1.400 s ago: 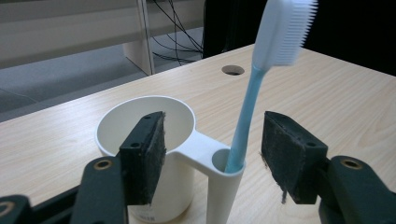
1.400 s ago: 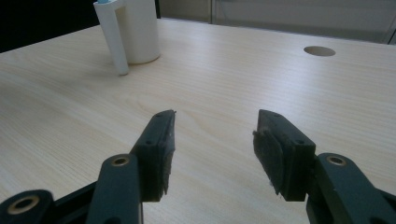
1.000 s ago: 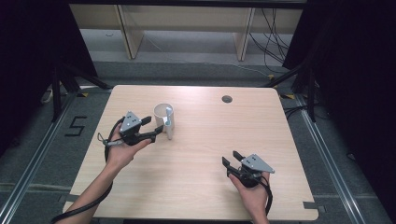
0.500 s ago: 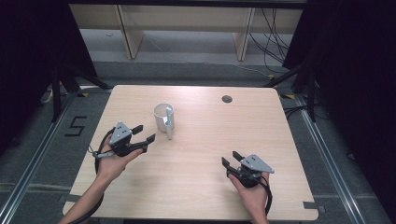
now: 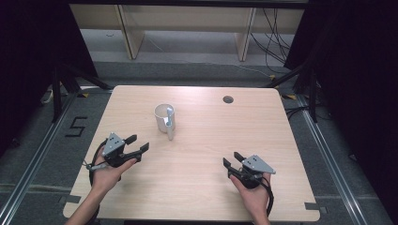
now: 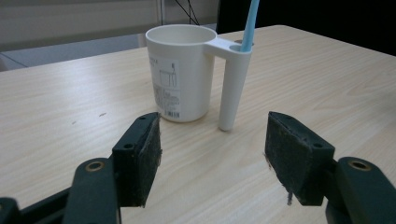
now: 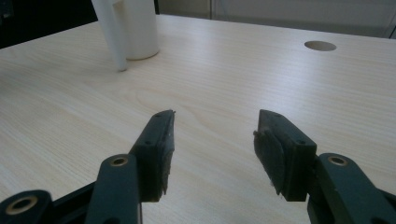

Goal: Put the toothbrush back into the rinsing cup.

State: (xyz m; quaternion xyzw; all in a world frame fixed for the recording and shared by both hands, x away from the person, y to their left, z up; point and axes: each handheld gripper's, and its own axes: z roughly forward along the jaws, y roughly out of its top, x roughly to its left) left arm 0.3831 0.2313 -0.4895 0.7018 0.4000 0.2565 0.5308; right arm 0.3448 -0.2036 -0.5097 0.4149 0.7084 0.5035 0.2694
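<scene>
On the table [image 5: 197,187], white cup [image 5: 163,117], both tongs empty, agape

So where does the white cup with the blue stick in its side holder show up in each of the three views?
High view: the white cup stands left of the table's middle, ahead of the left gripper.
Left gripper view: upper middle, beyond the open jaws, its label facing the camera.
Right gripper view: top left corner, cut off by the edge.
Shared landmark: the round hole in the tabletop, which also appears in the right gripper view.
</scene>
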